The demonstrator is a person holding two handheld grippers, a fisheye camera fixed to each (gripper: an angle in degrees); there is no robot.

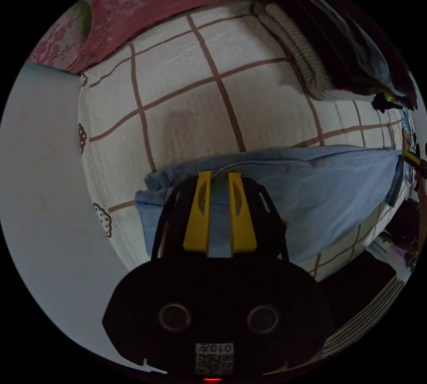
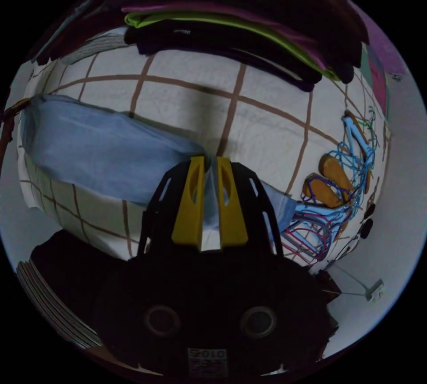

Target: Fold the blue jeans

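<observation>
The left gripper [image 1: 219,175] and right gripper [image 2: 210,159] each pinch the blue jeans [image 1: 311,197] tight between their jaws, over the checked bed [image 1: 187,104].

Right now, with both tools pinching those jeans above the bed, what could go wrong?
The left hand-held gripper and the right hand-held gripper each pinch only an edge of the jeans, so the cloth might slip free. The hangers lie close to the right end and could snag it.
</observation>
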